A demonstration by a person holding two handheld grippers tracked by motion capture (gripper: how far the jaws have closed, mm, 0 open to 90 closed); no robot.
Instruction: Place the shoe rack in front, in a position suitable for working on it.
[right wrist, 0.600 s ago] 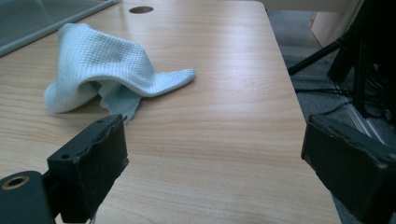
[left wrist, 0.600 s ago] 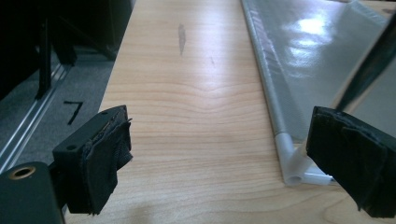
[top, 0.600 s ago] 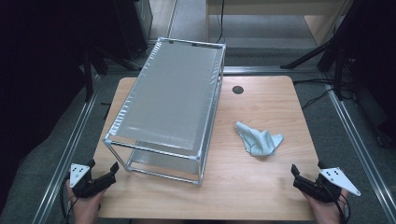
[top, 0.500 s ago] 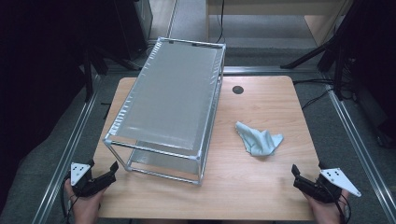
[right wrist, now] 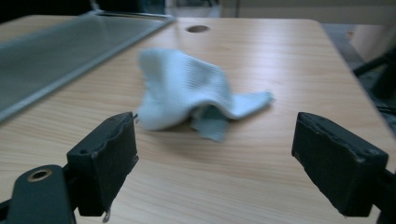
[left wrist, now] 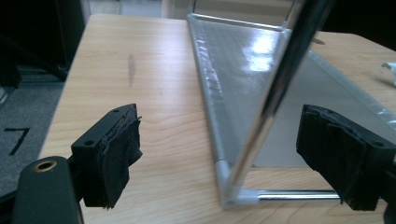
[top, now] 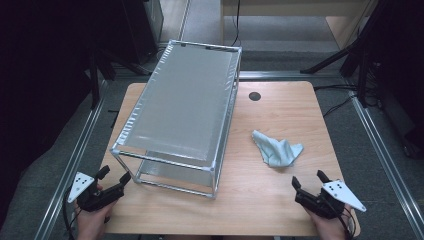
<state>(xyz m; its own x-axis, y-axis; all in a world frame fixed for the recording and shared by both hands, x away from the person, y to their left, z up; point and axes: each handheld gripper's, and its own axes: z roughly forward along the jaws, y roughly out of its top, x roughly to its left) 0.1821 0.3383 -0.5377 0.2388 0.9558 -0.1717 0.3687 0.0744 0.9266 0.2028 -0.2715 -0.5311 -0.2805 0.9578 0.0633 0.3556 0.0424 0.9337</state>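
A metal-framed rack (top: 180, 107) with two grey mesh shelves stands on the left half of the wooden table (top: 285, 105). A crumpled pale blue cloth (top: 276, 149) lies to its right, also seen as the cloth (right wrist: 187, 91) just beyond my right jaws. My left gripper (top: 114, 176) is open at the table's near left corner, facing the rack's near corner post (left wrist: 275, 93). My right gripper (top: 308, 179) is open at the near right, a short way in front of the cloth. Nothing is between either pair of jaws.
A round cable hole (top: 255, 96) sits in the table behind the cloth. Metal floor rails (top: 75, 160) run along both sides of the table. Dark stands and cables (top: 350, 65) are at the back right. Bare wood lies between the rack and the right edge.
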